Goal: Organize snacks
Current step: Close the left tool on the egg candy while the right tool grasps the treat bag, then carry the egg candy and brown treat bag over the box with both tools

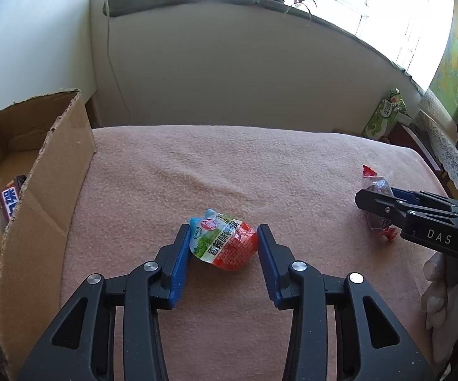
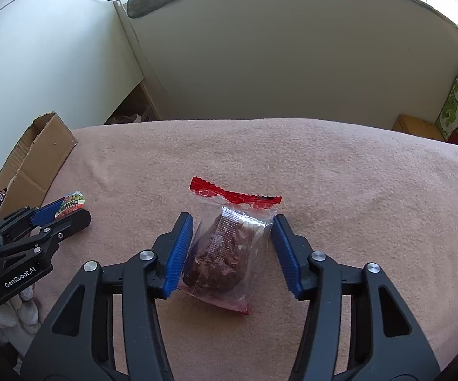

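Pink blanket (image 1: 229,165) covers the whole work surface, soft and slightly rumpled, so both grasps should come down gently and squeeze the packets from the sides instead of digging the finger ends into the cloth.

For the left gripper (image 1: 224,247), the red and green snack pouch (image 1: 224,246) lies right between the blue pads, at their tips. Its left pad touches the pouch edge and the right pad sits at the opposite edge; the jaws look closed onto it, though how firm the hold is cannot be read from this angle. The cardboard box (image 1: 44,190), already holding a few snacks, stands well off to that gripper's left, open at the top. Lift straight up before swinging leftward, so the pouch clears the torn box wall.

For the right gripper (image 2: 232,241), the clear packet with a red crimped top (image 2: 225,247) lies between the pads, its dark contents nearer the left pad, which presses the film. The right pad meets only the thin film edge, so this gripper seems barely clenched on the packet. Pinching the solid lump, not the loose wrapper, would keep it from slipping. The box lies far to its left, beyond the other gripper.
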Demonstrator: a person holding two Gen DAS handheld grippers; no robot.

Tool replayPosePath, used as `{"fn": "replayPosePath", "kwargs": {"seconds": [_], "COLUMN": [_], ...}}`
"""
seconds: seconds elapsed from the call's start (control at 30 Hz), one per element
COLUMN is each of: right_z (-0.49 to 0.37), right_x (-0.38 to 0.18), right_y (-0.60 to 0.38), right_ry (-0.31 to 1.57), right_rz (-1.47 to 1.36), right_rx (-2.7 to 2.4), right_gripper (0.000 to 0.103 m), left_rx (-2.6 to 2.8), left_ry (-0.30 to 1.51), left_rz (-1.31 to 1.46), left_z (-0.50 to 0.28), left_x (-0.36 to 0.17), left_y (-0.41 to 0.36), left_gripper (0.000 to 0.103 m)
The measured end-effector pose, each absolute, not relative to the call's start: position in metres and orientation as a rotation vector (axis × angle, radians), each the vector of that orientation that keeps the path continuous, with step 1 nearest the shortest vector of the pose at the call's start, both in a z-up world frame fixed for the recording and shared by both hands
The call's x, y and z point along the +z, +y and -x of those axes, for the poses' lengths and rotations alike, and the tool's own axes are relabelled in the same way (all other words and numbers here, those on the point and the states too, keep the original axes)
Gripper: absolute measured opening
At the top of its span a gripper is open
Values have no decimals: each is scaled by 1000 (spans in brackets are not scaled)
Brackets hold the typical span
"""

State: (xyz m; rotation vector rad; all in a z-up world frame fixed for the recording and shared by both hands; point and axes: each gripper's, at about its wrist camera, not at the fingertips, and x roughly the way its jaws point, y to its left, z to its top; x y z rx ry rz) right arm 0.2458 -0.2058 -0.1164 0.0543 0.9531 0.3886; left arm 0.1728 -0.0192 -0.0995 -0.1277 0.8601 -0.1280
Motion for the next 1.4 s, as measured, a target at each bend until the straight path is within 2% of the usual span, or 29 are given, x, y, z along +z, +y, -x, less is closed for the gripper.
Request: {"fn": "replayPosePath", "kwargs": {"seconds": [0.13, 0.27, 0.8, 1.4], "right_z": [-242, -236, -197, -177], "right_x": [-115, -113, -64, -12], "right_y": [-207, -204, -206, -100], "right_ry": [954, 948, 863, 773], "right_rz": [-64, -53, -89, -22], "right_rx": [414, 421, 446, 587], "right_gripper": [41, 39, 38, 38], "left_rx": [-137, -150, -201, -128], "left_ry": [846, 820, 684, 565], "left_rz": [122, 109, 146, 188], "left_z": [-171, -163, -117, -74], "left_x": [-98, -92, -43, -8], "left_y": [-19, -19, -11, 60], "left_gripper": [38, 38, 38, 38]}}
